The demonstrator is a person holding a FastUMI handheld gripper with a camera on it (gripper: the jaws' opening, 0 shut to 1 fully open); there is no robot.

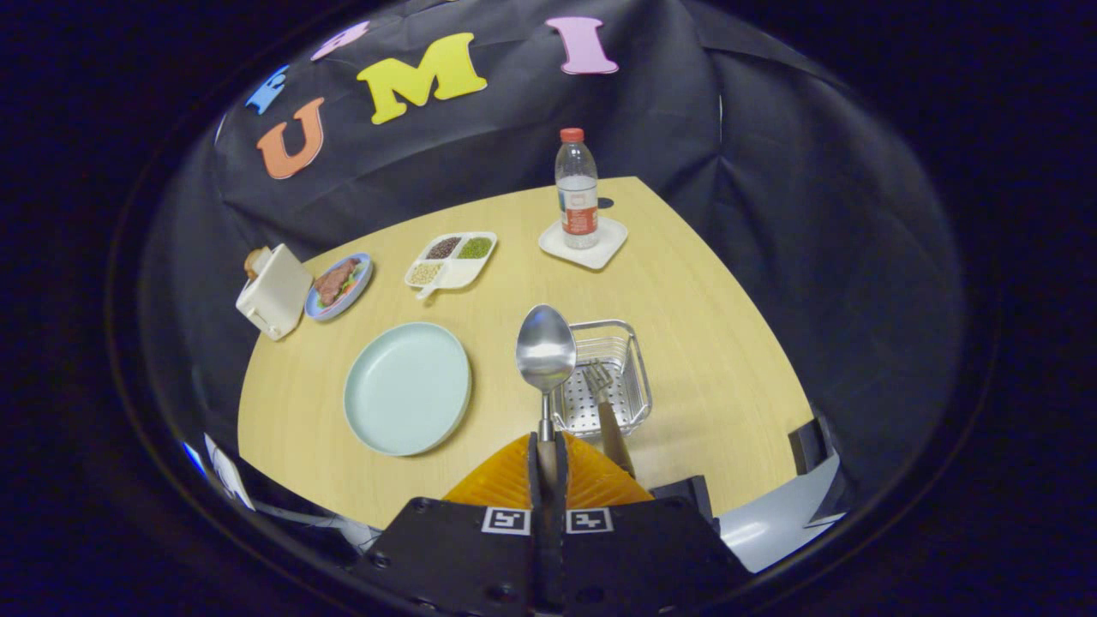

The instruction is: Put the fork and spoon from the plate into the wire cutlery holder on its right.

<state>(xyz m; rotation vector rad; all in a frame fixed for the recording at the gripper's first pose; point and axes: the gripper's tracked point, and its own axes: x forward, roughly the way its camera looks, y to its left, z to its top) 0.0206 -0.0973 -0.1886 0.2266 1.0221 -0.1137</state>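
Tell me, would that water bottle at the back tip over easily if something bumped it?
Probably yes. The water bottle is tall and narrow, standing upright on a small white coaster, so a push near its cap would likely topple it. It looks partly filled, clear plastic, so fairly light and apt to roll once down. The gripper is shut on the spoon.

— What colours are seen beside the wire cutlery holder (pixel 602 377)?
— A pale mint plate (pixel 408 387) on a light wood-grain counter (pixel 703 326); the holder is silvery, its floor dotted with holes.
— And beyond it?
— A clear bottle (pixel 577 190), red-capped, on a white coaster (pixel 584 242).
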